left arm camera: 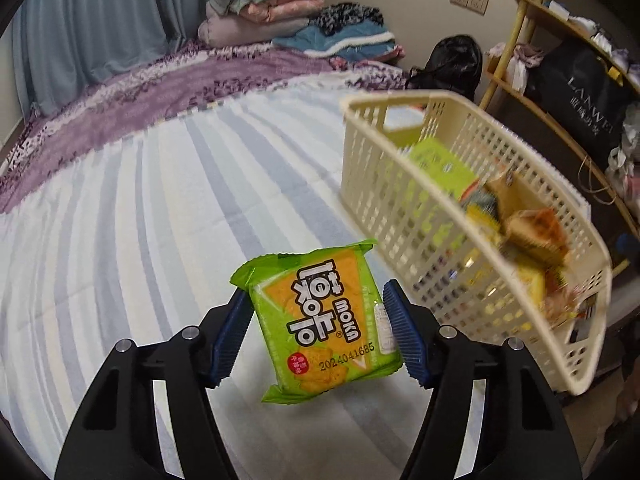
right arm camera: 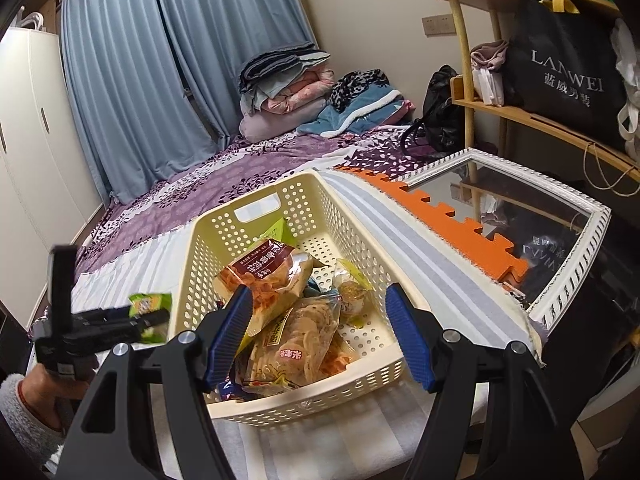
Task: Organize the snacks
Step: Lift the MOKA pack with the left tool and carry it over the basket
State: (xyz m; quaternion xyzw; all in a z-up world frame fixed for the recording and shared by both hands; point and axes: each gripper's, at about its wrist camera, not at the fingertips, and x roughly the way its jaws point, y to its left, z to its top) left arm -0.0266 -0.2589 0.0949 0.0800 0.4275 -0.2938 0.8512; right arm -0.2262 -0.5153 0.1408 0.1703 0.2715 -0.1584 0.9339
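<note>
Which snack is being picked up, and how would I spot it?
Start at the striped bedspread and find the cream basket of snacks. Just outside it, the left hand-held gripper is shut on a green packet. It alone is outside the basket, square, with an orange panel and bold white lettering.

Evenly lit by soft indoor light from above, no hard shadows. Strong fisheye bending toward dark vignetted corners. Motion blur across the cream basket in the left wrist view; sharp in the right. Faint reflections in the mirror.
</note>
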